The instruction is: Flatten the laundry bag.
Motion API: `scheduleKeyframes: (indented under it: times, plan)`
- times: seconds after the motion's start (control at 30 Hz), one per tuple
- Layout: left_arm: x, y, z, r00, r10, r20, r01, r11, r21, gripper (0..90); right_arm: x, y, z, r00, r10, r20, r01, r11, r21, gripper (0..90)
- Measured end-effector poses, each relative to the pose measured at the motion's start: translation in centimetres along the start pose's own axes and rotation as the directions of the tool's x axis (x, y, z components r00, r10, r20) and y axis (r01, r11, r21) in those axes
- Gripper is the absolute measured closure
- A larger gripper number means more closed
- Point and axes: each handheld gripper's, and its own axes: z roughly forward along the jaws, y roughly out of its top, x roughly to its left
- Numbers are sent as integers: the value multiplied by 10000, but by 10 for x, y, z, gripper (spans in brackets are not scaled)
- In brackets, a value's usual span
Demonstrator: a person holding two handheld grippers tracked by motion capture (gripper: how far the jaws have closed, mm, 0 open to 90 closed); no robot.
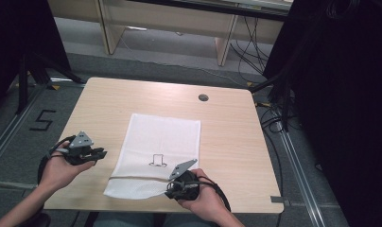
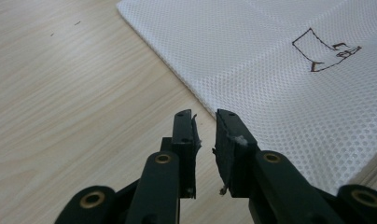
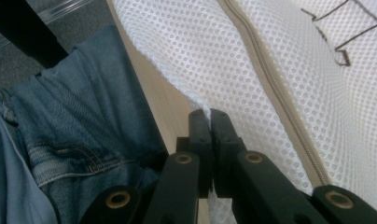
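Pinched between the closed jaws of the right gripper (image 1: 172, 186) is the near edge of a white mesh bag (image 1: 158, 146), which is spread across a pale wooden table (image 1: 227, 142). Beside its left edge, the left gripper (image 1: 102, 153) is held narrowly parted and empty. Beyond, grey floor (image 1: 179, 45) and cables (image 1: 248, 47) are seen.

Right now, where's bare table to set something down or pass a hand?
Bare wood: the strip between the mesh bag and the right table edge, and the far band around the round grommet. Crowded: the near edge, where the right gripper pinches the bag; left gripper hovers by its left edge.
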Motion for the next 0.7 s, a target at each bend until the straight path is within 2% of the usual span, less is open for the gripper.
scheduleKeyframes:
  times: [0.1,0.13,0.17,0.2,0.33,0.37,0.4,0.43,0.53,0.57,0.63,0.7]
  plan:
    - [-3,1,1,9999,97,57,-97,10000,19,761,-1,-2,2,9999,102,-53,-101,9999,50,897]
    - [-5,2,2,9996,96,262,-96,10000,-8,761,-2,-2,2,10000,86,-26,-85,9999,112,897]
    - [-6,3,1,9984,425,369,-432,9989,174,749,-4,-4,3,9998,181,-36,-180,9996,204,896]
    - [-6,3,1,9984,425,369,-432,9989,174,745,-4,-5,3,9995,296,-132,-292,9992,266,896]
    - [-18,6,6,9971,521,557,-523,9986,22,724,-10,-8,6,9995,328,31,-329,9987,384,895]
    - [-19,7,6,9947,757,692,-768,9970,136,719,-11,-8,7,9996,279,41,-280,9990,354,895]
    - [-19,7,6,9947,757,692,-768,9970,136,714,-11,-8,7,9996,279,41,-280,9990,354,895]
    - [-25,9,9,9929,884,799,-896,9959,115,708,-13,-9,8,9992,385,122,-390,9982,451,894]
    - [-34,10,14,9902,962,1018,-973,9952,65,679,-17,-10,12,9993,295,246,-310,9976,615,890]
    - [-36,11,14,9870,1167,1109,-1180,9930,56,662,-18,-10,13,9991,266,339,-290,9970,723,887]
    - [-42,11,17,9855,1134,1261,-1144,9934,9,647,-21,-10,14,9989,258,386,-288,9964,799,883]
    - [-45,11,20,9811,1359,1378,-1392,9901,151,628,-23,-11,14,9988,333,368,-361,9962,793,863]
